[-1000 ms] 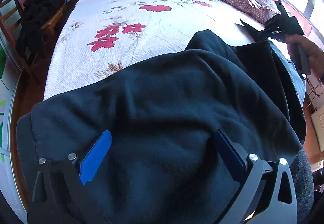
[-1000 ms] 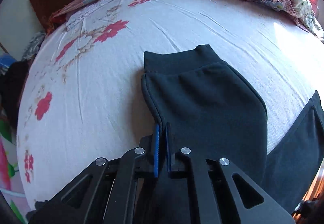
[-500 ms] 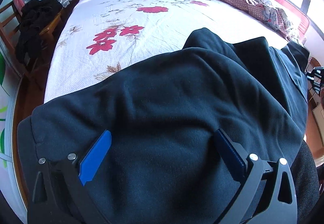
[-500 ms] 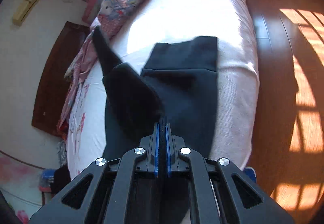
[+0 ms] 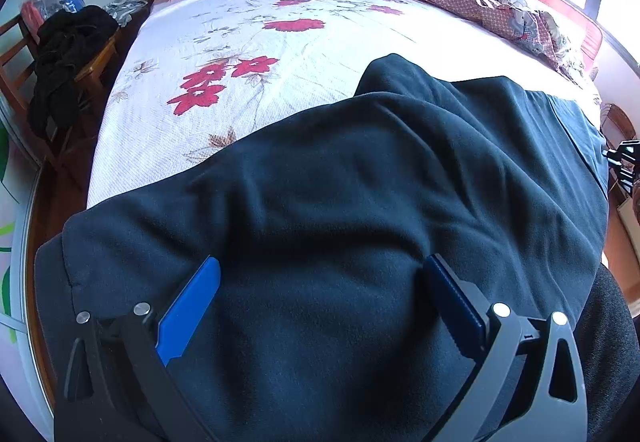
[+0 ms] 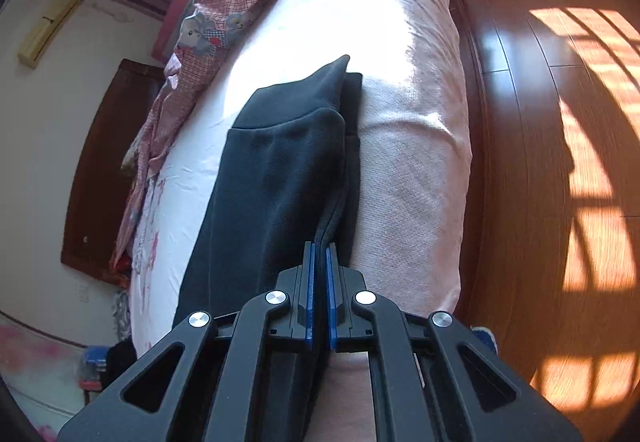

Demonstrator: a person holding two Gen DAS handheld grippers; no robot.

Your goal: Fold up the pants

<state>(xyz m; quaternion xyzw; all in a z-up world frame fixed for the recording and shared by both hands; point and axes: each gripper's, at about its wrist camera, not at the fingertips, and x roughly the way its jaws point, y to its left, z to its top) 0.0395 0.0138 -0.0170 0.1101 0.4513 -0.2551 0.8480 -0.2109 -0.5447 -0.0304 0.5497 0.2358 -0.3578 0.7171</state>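
Swung across since a second ago, my right gripper stays clamped on the pants leg, stacking it on the other; left gripper spread wide, pinning cloth on the bed.

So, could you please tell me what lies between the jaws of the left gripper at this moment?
The dark pants fill the gap; the left gripper stands wide open over the fabric, its blue pads apart. The left wrist view shows it.

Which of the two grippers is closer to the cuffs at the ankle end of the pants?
Right. The right gripper is shut on the pants just short of the cuffs; the left gripper sits open over the wide upper part.
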